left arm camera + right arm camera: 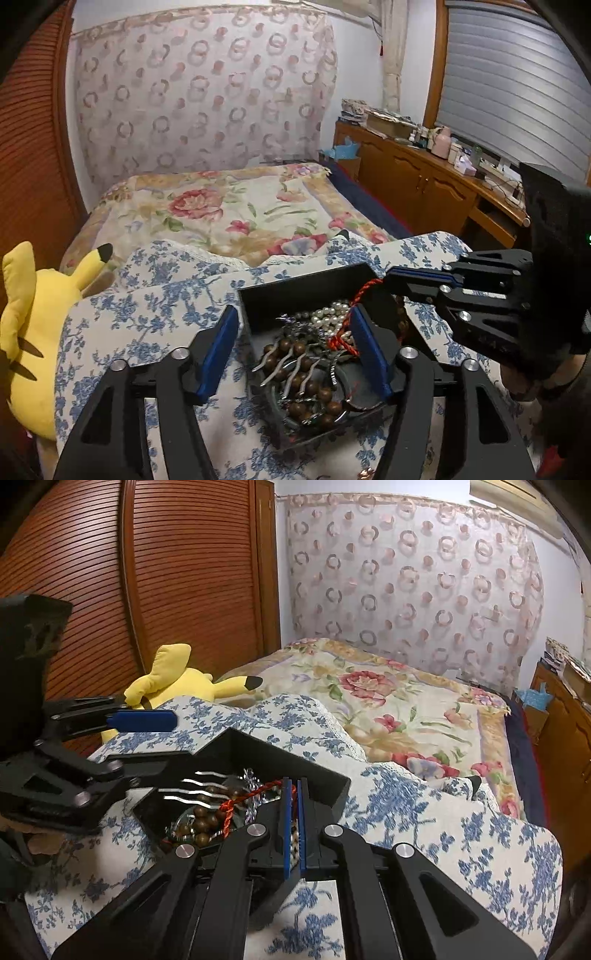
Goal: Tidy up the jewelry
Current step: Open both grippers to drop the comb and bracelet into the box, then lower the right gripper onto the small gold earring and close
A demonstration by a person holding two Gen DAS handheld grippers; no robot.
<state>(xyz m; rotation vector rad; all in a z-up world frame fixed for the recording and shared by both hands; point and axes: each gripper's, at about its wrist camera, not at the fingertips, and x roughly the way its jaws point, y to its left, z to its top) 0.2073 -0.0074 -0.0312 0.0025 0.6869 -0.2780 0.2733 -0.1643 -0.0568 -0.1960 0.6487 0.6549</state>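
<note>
Jewelry is heaped in a black box [306, 286] set on a blue-flowered cloth [155, 314], near its front edge: wooden beads [295, 349], white pearls [328, 314], silver wavy pieces [291, 365] and a red braided cord [345, 326]. The cord is seen rising from the heap to the right gripper [295, 812], whose fingers are clamped together on it. The left gripper [291, 350] is held over the box with its fingers apart. A yellow plush toy [33, 314] is seen at the cloth's left edge, beside a floral bedspread [229, 210].
</note>
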